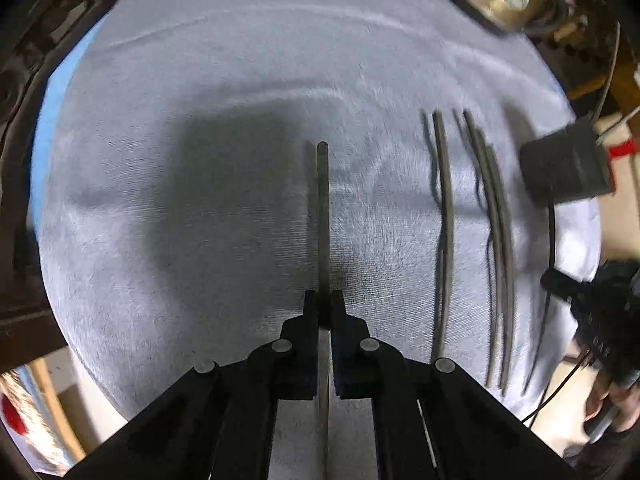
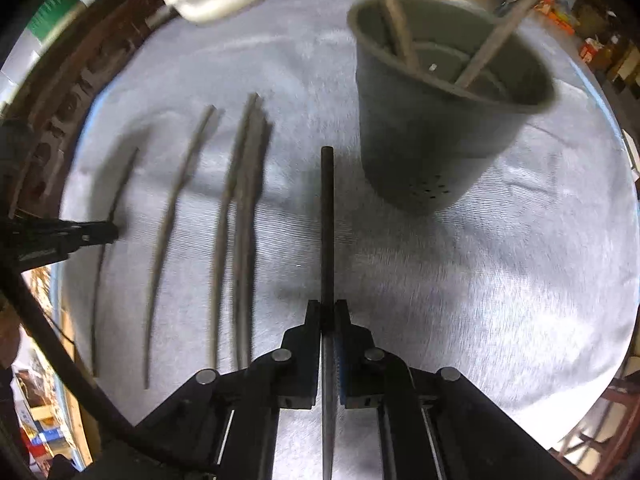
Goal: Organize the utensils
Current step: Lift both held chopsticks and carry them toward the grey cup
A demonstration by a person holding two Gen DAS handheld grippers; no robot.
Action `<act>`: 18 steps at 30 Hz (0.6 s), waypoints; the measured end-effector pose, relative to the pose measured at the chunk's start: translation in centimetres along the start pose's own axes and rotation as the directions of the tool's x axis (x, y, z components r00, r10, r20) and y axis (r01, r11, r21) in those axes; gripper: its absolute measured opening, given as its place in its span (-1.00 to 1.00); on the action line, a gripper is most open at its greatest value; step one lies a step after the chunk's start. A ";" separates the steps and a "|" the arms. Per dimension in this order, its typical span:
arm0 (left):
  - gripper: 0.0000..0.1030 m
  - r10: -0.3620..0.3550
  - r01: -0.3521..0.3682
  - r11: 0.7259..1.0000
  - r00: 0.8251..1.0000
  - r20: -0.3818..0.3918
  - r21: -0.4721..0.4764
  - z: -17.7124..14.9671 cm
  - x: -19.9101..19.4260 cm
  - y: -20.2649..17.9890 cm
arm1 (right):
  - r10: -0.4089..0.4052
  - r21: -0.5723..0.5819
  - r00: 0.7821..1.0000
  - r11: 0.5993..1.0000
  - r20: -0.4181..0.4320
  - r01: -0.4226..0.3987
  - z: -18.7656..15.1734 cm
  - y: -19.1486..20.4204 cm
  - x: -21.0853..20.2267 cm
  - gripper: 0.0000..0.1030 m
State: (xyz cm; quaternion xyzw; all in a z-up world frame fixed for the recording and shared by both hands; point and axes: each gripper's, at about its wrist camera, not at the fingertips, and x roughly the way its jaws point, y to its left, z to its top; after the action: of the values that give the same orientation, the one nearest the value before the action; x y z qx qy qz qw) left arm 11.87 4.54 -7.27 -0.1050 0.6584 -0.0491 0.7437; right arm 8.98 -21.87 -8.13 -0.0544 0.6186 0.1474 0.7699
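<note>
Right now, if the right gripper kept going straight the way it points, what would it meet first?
Probably the grey cloth on the table. The right gripper, shut on a dark chopstick, points steeply down at bare cloth; the chopstick's tip would likely land first. The grey utensil holder stands off to the right, though depth is unclear.

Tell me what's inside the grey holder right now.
In the right wrist view, two chopsticks lean inside the grey holder, tops past its rim. Its near wall hides the lower ends and part of the floor.

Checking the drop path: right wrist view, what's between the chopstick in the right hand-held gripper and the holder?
Only bare grey cloth. The chopstick clamped in the right hand-held gripper points past the utensil holder; the loose chopsticks lie on its other side.
</note>
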 end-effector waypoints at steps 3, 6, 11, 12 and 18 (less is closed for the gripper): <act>-0.90 -0.045 0.049 0.998 0.996 0.083 -0.044 -1.1 -2.3 1.1 | 0.053 0.040 0.993 0.998 0.106 -0.057 -1.6 -0.1 -2.6 -0.87; -0.90 -0.064 0.082 0.994 0.973 0.221 -0.072 -1.9 -5.5 1.2 | 0.075 0.083 0.973 0.992 0.219 -0.095 -2.6 -0.7 -5.1 -0.87; -0.90 -0.035 0.082 0.993 0.895 0.445 -0.087 -3.3 -9.5 0.8 | 0.031 0.188 0.900 0.974 0.435 -0.125 -4.4 -3.3 -9.3 -0.87; -0.90 -0.036 0.087 0.993 0.877 0.480 -0.084 -3.8 -9.9 0.7 | 0.012 0.214 0.879 0.968 0.477 -0.129 -4.6 -3.9 -10.1 -0.87; -0.89 0.043 0.024 0.996 0.725 0.687 -0.089 -4.0 -11.1 -0.8 | -0.141 0.311 0.726 0.945 0.673 -0.104 -5.4 -6.3 -13.4 -0.87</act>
State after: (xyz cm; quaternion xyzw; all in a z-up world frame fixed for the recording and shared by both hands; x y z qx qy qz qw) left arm 6.57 5.73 3.19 -0.1463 0.3379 0.0273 0.9293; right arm 3.25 -31.44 3.01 0.1264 0.3045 0.0444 0.9430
